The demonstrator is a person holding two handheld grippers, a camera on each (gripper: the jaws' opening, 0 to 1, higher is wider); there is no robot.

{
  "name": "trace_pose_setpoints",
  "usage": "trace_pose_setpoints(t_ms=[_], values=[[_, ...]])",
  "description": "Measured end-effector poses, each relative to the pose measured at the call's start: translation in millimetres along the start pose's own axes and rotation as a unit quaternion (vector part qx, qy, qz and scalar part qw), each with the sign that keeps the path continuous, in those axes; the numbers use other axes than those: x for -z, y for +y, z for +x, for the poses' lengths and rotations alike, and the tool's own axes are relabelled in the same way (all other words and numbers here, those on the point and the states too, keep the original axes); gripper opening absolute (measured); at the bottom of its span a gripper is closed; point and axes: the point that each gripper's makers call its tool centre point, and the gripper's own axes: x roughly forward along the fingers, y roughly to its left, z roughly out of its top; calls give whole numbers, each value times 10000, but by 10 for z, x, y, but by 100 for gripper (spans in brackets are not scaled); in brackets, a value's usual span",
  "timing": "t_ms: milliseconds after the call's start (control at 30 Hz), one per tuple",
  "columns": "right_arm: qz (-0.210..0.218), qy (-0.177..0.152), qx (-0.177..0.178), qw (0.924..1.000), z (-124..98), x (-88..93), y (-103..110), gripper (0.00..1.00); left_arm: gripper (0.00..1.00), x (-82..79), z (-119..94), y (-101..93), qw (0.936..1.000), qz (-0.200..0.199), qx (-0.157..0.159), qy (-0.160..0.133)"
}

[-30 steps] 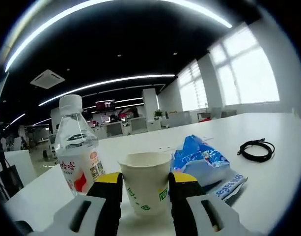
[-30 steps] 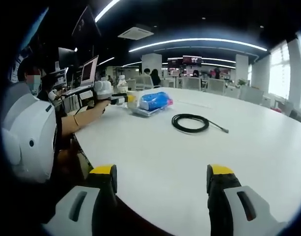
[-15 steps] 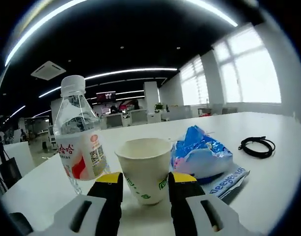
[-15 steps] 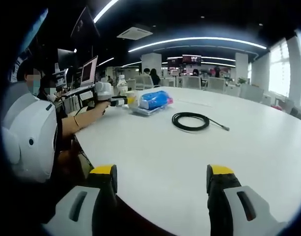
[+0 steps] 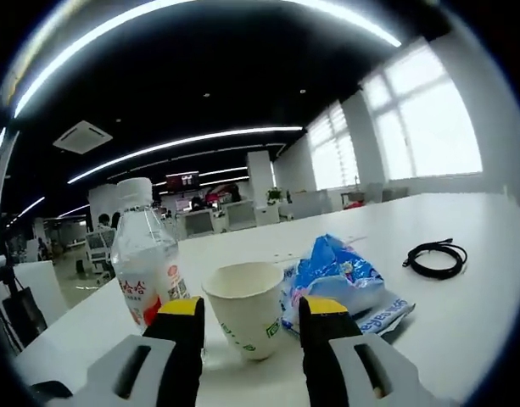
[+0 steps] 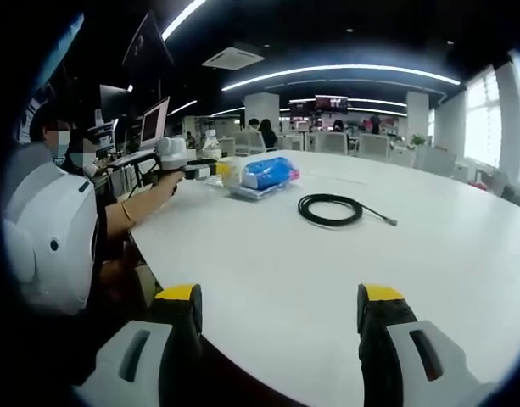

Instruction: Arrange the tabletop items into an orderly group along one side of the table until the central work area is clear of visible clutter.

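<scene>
A white paper cup (image 5: 243, 309) stands on the white table (image 5: 463, 314) between the yellow-tipped jaws of my left gripper (image 5: 252, 309), which is open, with a gap showing beside the cup on the right. A clear water bottle (image 5: 145, 263) stands upright just left of the cup. A blue snack packet (image 5: 332, 275) lies just right of it. A coiled black cable (image 5: 435, 258) lies farther right. In the right gripper view, the cup (image 6: 229, 172), bottle (image 6: 211, 144), packet (image 6: 266, 173) and cable (image 6: 329, 209) are far off. My right gripper (image 6: 278, 303) is open over bare table.
A person's forearm (image 6: 141, 203) holds the left gripper (image 6: 187, 168) at the table's far left edge. A laptop (image 6: 153, 123) and screens stand on a desk beyond that edge. Bare table (image 6: 268, 254) stretches between my right gripper and the cable.
The left gripper's jaws have spread apart and let go of the cup, and the view has drawn back a little. The right gripper has stayed still.
</scene>
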Motion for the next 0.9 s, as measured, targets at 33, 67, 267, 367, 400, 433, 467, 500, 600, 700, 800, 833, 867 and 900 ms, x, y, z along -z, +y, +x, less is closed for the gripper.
trace_pose_setpoints(t_ms=[33,67,267,367,400,433,467,500,600,700,800,833,867,900], values=[[0,-5,-2,10000,1,0,1,72,44,-35,-16,-8,10000,62,3,-45],[-1,-7,-5,10000,2,2,1,72,44,-104,-44,-25,9998,175,20,-137],[-8,-37,-17,10000,0,-5,1,72,44,-276,-133,-90,9988,352,87,-315],[-41,-68,-12,10000,-8,-30,-5,72,44,-342,-176,-125,9986,345,156,-379],[-52,-73,-7,10000,-11,-38,-8,72,44,-364,-192,-138,9985,338,179,-400],[-64,-83,-3,9999,-13,-47,-9,72,44,-381,-206,-151,9984,339,193,-419],[-82,-92,-1,9999,-16,-61,-11,72,44,-400,-222,-175,9981,384,233,-425],[-91,-101,3,9999,-19,-71,-14,72,44,-409,-233,-183,9981,379,243,-421],[-115,-129,22,9998,-26,-107,-27,72,44,-445,-274,-237,9977,390,324,-446],[-164,-155,19,9997,-24,-152,-34,72,44,-486,-315,-285,9972,408,370,-501],[-230,-181,16,9996,-13,-199,-38,72,44,-590,-359,-331,9950,676,341,-650],[-265,-191,1,9995,-8,-215,-34,72,44,-625,-378,-363,9943,726,384,-687],[-280,-198,-7,9994,-5,-225,-31,72,44,-652,-391,-384,9940,713,413,-722],[-301,-200,-18,9993,-2,-238,-30,72,44,-689,-406,-425,9933,716,509,-757]])
